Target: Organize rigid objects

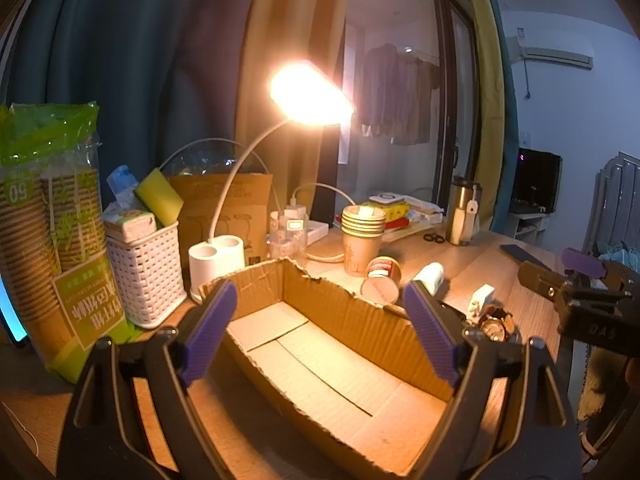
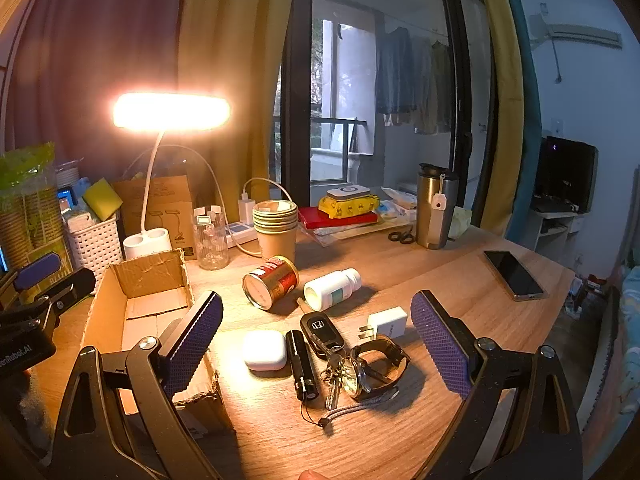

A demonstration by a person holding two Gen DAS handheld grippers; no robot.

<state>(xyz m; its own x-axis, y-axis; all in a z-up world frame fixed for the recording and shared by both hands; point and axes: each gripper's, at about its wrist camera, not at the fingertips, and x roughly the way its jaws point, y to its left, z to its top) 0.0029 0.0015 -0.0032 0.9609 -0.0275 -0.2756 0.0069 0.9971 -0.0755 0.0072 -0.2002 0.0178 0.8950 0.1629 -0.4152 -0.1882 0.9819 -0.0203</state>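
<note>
Just torn-edged brown cardboard box (image 1: 336,344), empty, w/ flaps flat.

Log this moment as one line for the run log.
left gripper: open, over box | right gripper: open, over keys, watch | box: empty

You're in a lived-in home room: clothes (image 2: 412,84) hang on the balcony past the glass door (image 2: 340,92), curtains (image 2: 224,60) frame it, a wall air conditioner (image 2: 580,34), a lamp-lit (image 2: 172,112) cluttered table (image 2: 440,280).
</note>
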